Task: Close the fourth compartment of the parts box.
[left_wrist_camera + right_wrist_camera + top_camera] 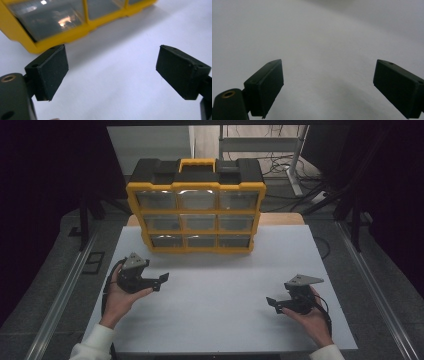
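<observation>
We see one yellow-and-black plastic drawer organizer [196,205] with nine clear drawers, upright, long axis crosswise, fronts facing us, ahead of our left claw [161,281]. Both claws, including the right claw [271,302], gape empty over the white table [220,290].

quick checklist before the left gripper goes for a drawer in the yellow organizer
1. Left gripper jaws apart, nothing between them: ok.
2. Right gripper jaws apart, nothing held, over bare table: ok.
3. Yellow organizer upright at the far side of the white table, drawers facing the person: ok.
4. All nine drawers look pushed in: ok.
5. Bare table between left gripper and the bottom-left drawer: ok.
6. Drawer contents: cannot tell, fronts glare.
</observation>
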The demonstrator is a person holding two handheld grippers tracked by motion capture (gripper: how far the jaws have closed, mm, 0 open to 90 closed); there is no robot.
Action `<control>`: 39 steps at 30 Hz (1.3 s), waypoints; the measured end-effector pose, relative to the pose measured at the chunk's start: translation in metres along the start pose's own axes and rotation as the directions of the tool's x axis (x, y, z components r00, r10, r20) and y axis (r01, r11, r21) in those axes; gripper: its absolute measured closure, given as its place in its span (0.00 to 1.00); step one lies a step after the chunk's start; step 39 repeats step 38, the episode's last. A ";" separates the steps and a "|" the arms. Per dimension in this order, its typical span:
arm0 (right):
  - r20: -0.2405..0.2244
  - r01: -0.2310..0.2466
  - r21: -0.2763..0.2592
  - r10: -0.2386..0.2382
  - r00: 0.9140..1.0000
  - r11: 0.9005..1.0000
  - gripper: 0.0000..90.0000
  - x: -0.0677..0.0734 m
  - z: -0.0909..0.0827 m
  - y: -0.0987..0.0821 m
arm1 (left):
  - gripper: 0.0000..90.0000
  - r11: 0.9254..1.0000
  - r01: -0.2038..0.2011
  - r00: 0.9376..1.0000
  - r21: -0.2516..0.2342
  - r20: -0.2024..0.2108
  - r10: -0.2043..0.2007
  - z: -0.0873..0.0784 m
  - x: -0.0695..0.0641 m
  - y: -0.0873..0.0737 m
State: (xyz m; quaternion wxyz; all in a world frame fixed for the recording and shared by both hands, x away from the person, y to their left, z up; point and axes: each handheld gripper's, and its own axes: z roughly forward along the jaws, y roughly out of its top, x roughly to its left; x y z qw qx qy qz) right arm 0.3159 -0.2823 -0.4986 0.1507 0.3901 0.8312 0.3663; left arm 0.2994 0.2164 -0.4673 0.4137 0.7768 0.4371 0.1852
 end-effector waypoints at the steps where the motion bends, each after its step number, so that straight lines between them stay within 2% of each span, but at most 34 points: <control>1: 0.000 0.001 -0.003 -0.001 1.000 1.000 0.11 0.000 0.000 0.000 | 0.12 1.000 -0.005 1.000 0.001 0.005 0.005 -0.001 -0.002 -0.005; 4: -0.001 0.000 -0.008 0.000 1.000 1.000 0.11 -0.001 0.000 0.000 | 0.12 1.000 -0.019 1.000 0.015 0.014 0.019 -0.002 -0.006 -0.015; 13: -0.005 0.008 0.000 -0.008 1.000 1.000 0.10 -0.001 0.001 -0.001 | 0.09 0.998 0.009 0.999 0.064 0.035 -0.011 -0.002 -0.016 -0.042; 15: -0.008 0.009 0.000 -0.009 1.000 1.000 0.10 -0.001 0.001 -0.001 | 0.08 0.997 -0.003 1.000 0.081 0.030 0.001 -0.002 -0.018 -0.046; 20: -0.010 0.008 -0.001 -0.008 1.000 1.000 0.10 -0.002 0.001 -0.001 | 0.08 0.996 0.003 1.000 0.093 0.028 -0.005 0.004 -0.016 -0.049; 30: -0.006 0.003 -0.018 -0.003 1.000 1.000 0.10 -0.003 -0.002 -0.001 | 0.08 0.996 0.046 0.998 0.075 0.030 -0.049 0.000 -0.006 -0.049; 39: -0.011 0.005 -0.021 -0.005 1.000 1.000 0.10 -0.003 -0.002 -0.001 | 0.08 0.996 0.040 0.998 0.078 0.040 -0.044 0.002 -0.009 -0.048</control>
